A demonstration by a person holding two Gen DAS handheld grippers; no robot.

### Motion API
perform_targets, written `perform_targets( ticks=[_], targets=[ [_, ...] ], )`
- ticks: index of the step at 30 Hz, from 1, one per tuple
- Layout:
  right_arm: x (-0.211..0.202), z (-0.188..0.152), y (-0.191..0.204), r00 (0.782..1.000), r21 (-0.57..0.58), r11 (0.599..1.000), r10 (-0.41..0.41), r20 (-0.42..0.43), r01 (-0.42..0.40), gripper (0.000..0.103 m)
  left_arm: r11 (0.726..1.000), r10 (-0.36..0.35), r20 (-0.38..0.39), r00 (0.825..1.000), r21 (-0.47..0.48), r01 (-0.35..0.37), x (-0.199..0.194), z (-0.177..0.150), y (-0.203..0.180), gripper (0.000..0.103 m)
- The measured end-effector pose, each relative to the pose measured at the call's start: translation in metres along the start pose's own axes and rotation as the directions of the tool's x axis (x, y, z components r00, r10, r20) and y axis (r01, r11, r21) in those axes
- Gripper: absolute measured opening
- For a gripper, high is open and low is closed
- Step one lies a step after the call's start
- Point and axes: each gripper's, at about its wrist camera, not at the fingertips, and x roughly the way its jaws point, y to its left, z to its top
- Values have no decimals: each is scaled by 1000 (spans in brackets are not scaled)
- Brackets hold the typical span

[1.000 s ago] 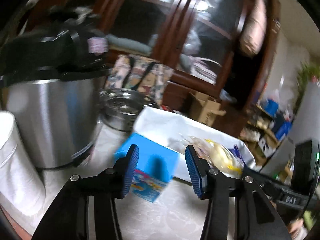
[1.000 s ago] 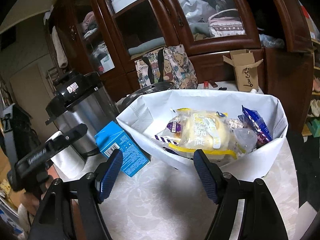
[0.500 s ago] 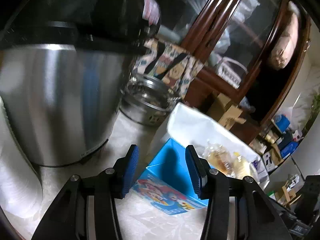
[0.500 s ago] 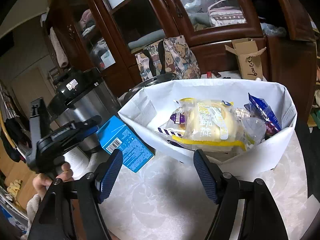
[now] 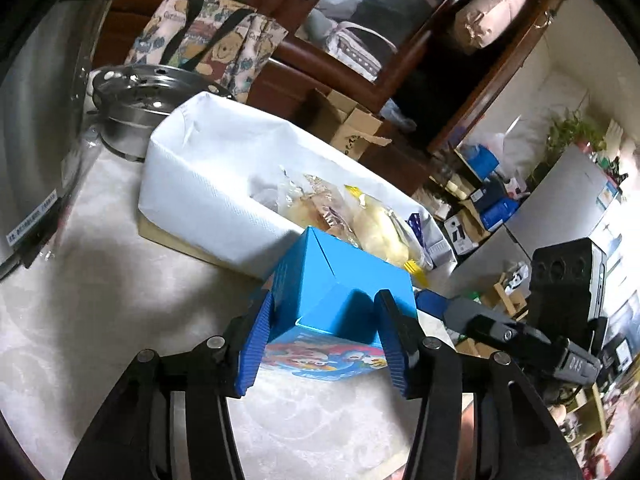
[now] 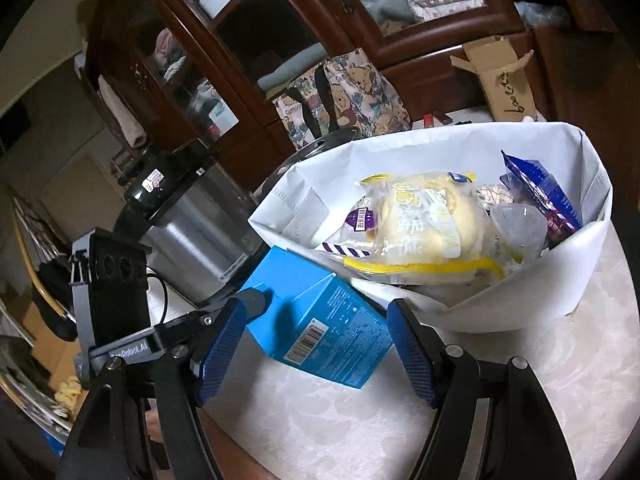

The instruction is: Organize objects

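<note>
Your left gripper point(image 5: 324, 336) has its blue ribbed fingers point(image 5: 256, 344) on either side of the bright blue cardboard carton with cartoon print point(image 5: 340, 292). The pads sit at the carton's sides; whether they press it firmly cannot be confirmed from the left wrist view, though no gap shows. The carton stands tilted on the pale patterned tablecloth point(image 5: 120, 300), just beside the white paper-lined bin point(image 5: 208, 184) that already holds wrapped buns and snack packets.

Risks, as judged from this position:
- The hold is taken near the carton's lower end. If you lift quickly, the box may pivot between the pads and slip.
- The bin's near wall is soft paper. Dragging the carton over the rim could fold it inward or push the bin along the cloth.
- The bin looks full; the yellow-trimmed bagged bun point(image 6: 424, 224) lies near the rim and could be knocked out by a forced placement.
- Your right gripper point(image 6: 316, 348) hangs close by with its jaws wide and nothing between them; the carton point(image 6: 320, 328) is beyond its tips. A collision between the two tools is possible if both move in.

Pose: your left tool points across the table toward the bin, angled down and rolled somewhat. Your right tool looks down on the carton and bin from the near edge.
</note>
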Motion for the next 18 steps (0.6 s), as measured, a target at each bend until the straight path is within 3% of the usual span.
perform_targets(
  ticks=[5, 8, 10, 14, 18],
  targets=[
    [-10, 1, 16, 998, -210, 978, -1, 57, 13, 72, 998, 34, 26, 999, -59, -33, -13, -1, 13, 50],
    [-5, -5, 31, 997, -362, 931, 62, 36, -45, 72, 993, 86, 52, 995, -85, -82, -19, 1, 22, 50],
    [1, -7, 37, 998, -425, 905, 47, 50, -21, 72, 991, 94, 62, 994, -99, -88, -23, 1, 25, 50],
    [12, -5, 38, 996, -469, 883, 39, 80, 3, 72, 981, 187, 89, 978, -69, -182, -27, 1, 19, 49],
    [22, -3, 37, 996, -512, 858, 66, 51, -31, 74, 980, 199, 69, 978, -34, -197, -21, 1, 10, 49]
  ],
)
